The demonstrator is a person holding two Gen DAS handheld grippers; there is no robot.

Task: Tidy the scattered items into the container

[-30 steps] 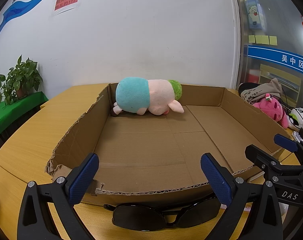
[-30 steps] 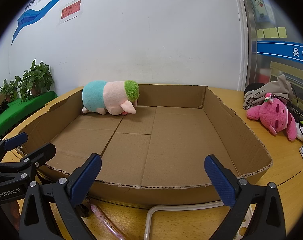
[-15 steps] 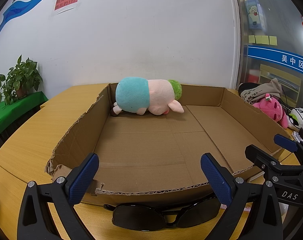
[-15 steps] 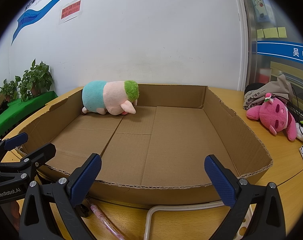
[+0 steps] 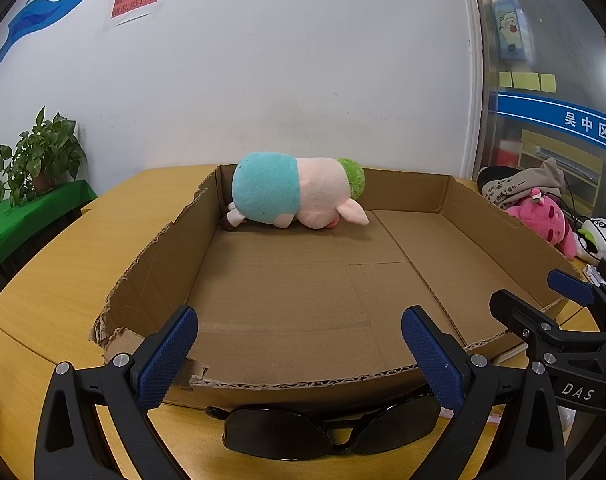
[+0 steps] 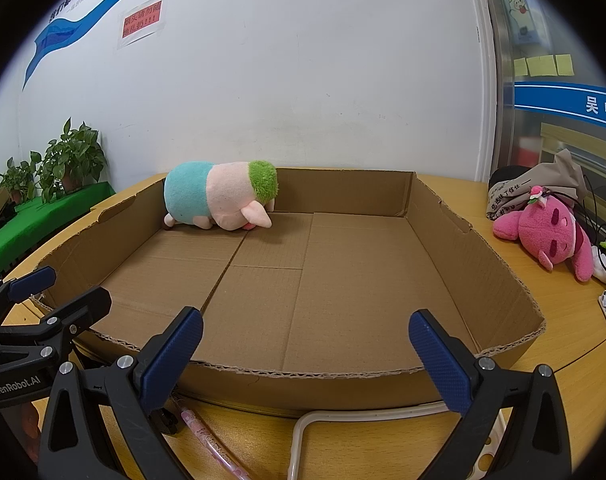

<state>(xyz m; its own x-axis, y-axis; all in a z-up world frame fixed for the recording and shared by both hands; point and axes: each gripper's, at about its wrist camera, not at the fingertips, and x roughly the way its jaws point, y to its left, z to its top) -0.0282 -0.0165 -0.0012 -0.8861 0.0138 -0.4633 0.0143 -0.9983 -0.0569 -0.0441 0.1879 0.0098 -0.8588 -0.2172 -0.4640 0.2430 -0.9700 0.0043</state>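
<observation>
While nothing has moved, both grippers' fingers [image 5: 167, 356] [image 6: 439, 358] stay spread wide, empty, before the cardboard box [image 6: 343, 280].

Plush pig [image 5: 299, 200] in box [image 5: 443, 196] (far-left corner); sunglasses [image 5: 331, 428] before it.

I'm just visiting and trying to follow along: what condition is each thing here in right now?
Left gripper: jaws open, holding nothing.
Right gripper: jaws open, holding nothing.
Cardboard box: open-topped, near rim torn.
Plush pig: lying in the box's far left corner.
Sunglasses: on the table outside the box.
Pink pen: on the table outside the box.
Pink plush: lying on the table right of the box.
</observation>
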